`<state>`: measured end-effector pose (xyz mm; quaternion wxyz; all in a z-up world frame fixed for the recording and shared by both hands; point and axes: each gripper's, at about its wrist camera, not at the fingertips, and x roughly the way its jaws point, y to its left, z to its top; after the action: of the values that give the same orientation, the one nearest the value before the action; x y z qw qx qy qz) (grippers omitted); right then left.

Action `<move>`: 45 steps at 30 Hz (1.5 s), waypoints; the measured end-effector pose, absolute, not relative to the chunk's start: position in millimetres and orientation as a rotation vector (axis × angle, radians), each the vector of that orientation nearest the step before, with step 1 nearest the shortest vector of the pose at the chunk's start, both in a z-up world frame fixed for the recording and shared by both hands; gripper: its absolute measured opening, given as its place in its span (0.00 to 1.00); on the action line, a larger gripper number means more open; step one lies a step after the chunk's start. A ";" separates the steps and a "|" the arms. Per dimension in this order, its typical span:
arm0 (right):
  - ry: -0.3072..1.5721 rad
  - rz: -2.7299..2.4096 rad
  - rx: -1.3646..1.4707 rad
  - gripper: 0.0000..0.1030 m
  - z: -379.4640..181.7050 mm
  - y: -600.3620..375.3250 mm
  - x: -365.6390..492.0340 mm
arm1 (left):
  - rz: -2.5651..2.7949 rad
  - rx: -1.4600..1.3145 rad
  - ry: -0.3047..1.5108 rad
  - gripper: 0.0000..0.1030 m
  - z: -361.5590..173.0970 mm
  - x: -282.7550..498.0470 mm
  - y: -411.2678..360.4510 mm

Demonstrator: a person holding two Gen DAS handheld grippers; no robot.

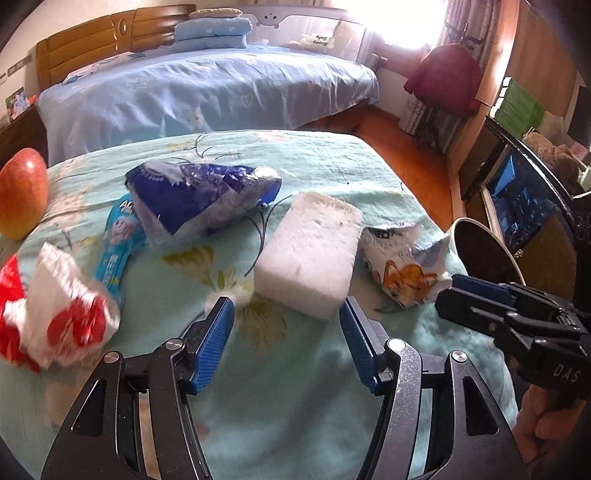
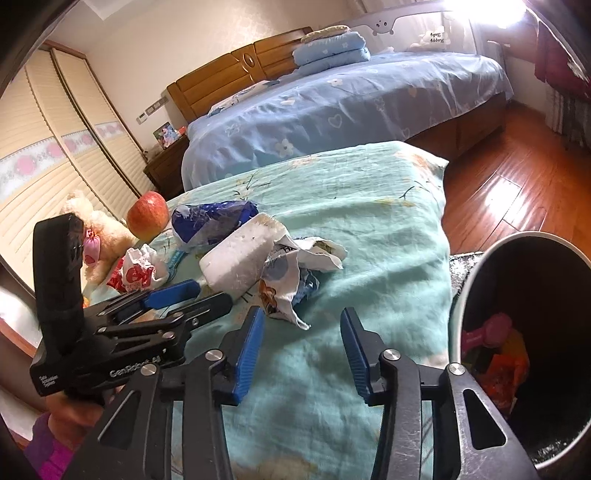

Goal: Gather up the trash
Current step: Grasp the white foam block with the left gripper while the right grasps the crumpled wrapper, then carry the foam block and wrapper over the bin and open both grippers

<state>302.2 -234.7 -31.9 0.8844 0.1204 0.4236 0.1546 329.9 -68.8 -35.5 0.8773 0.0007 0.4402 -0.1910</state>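
A teal floral cloth [image 1: 332, 166] covers the bench. On it, a white foam block [image 1: 310, 251] lies with its long axis running away from the cameras; a crinkled cartoon wrapper [image 1: 402, 266] lies just beside it. Left claw [image 1: 286, 310] and right claw [image 2: 303, 321] are spread, empty.

At twelve o'clock from me stands a bed [image 1: 207, 92] under a blue flowered cover, its wooden headboard [image 2: 236, 70] against a cream wall. Sunlight blazes through the window [image 1: 399, 22] at one o'clock onto the wooden floor [image 2: 517, 177]. Slatted wardrobe doors [image 2: 55, 147] stand at nine o'clock.
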 end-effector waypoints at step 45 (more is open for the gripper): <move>0.797 0.229 0.289 0.06 -12.6 -298.8 221.0 | -0.520 -0.021 0.831 0.37 -13.6 222.9 -135.8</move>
<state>221.0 -298.8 -12.6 0.9052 0.1398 0.3856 0.1110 222.9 -135.8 -13.6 0.8821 -0.0102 0.3992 -0.2496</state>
